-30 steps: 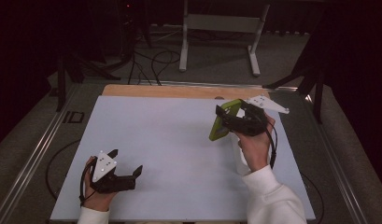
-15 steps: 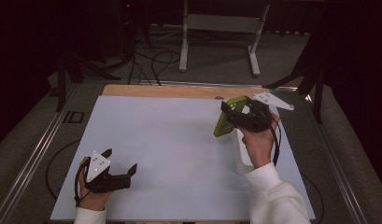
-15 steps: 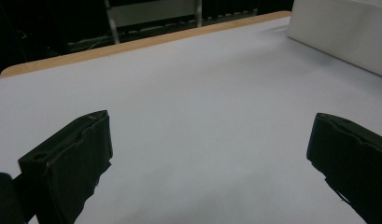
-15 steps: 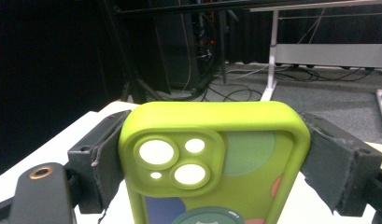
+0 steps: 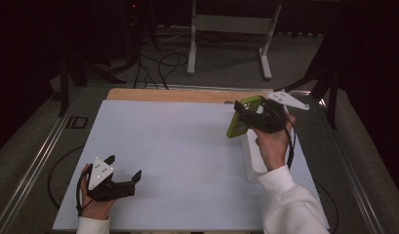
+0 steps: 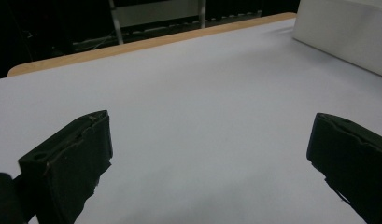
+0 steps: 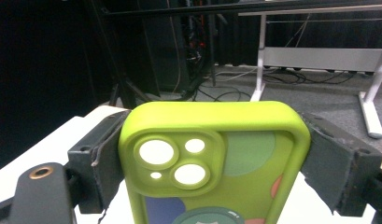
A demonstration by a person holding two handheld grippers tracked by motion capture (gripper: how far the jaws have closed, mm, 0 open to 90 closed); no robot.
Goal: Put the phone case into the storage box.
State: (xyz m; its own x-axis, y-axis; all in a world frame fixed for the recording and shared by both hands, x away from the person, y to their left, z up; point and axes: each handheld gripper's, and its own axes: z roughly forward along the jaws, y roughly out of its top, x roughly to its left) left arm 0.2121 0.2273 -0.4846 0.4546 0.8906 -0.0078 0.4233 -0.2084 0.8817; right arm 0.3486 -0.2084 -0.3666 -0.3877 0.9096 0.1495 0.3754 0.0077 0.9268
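Above the desk's (image 5: 187, 146) far right corner, the right gripper (image 5: 250, 116) clamps the green phone case (image 7: 212, 163) by its long edges, so keep the jaws square and lower slowly, while the left gripper (image 5: 123, 176) rests wide open.

Dark room w/ black walls; grey floor (image 5: 153, 68) w/ cables (image 5: 158, 61); grey metal stand (image 5: 231, 24) behind table.

- The lime green phone case (image 7: 212, 163) runs off the bottom of the right gripper view, so the lower half of its printed design is cut off.
- The white box (image 6: 343, 32) in the left gripper view is chopped by the top and right edges.
- From the high view, the case's print is too small to make out.
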